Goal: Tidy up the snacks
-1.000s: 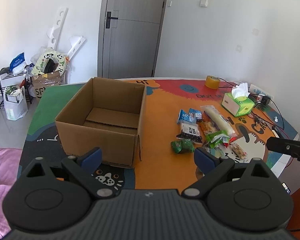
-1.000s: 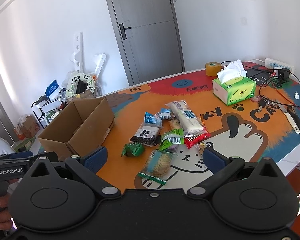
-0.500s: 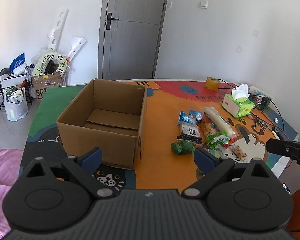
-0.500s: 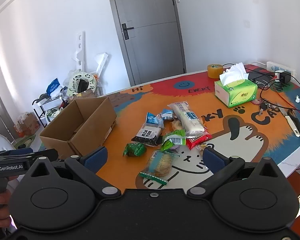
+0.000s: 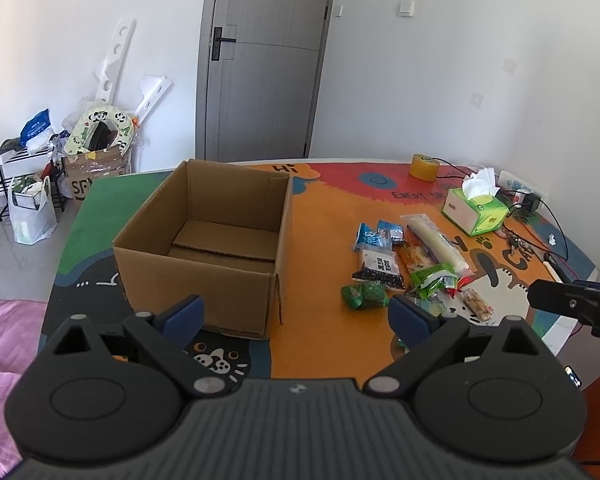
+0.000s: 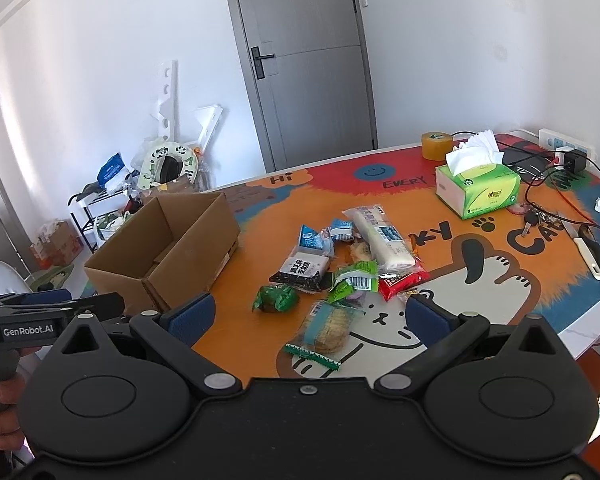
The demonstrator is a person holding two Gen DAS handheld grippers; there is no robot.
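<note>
You are pulling both claws back from the table [image 6: 500, 312]; left claw [image 5: 296, 316] and right claw [image 6: 308, 316] gaping, empty. Snack pile [image 6: 340, 264] untouched, cardboard box [image 5: 204, 240] holding nothing yet.

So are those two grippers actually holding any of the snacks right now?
No. The left gripper and right gripper are both open and empty; the snacks lie on the table.

your open cardboard box [image 5: 204, 248] sits upright with nothing inside it. the snack packets [image 6: 340, 268] lie heaped to its right, well apart from it, the green wrapped one [image 6: 276, 298] nearest the box.
</note>
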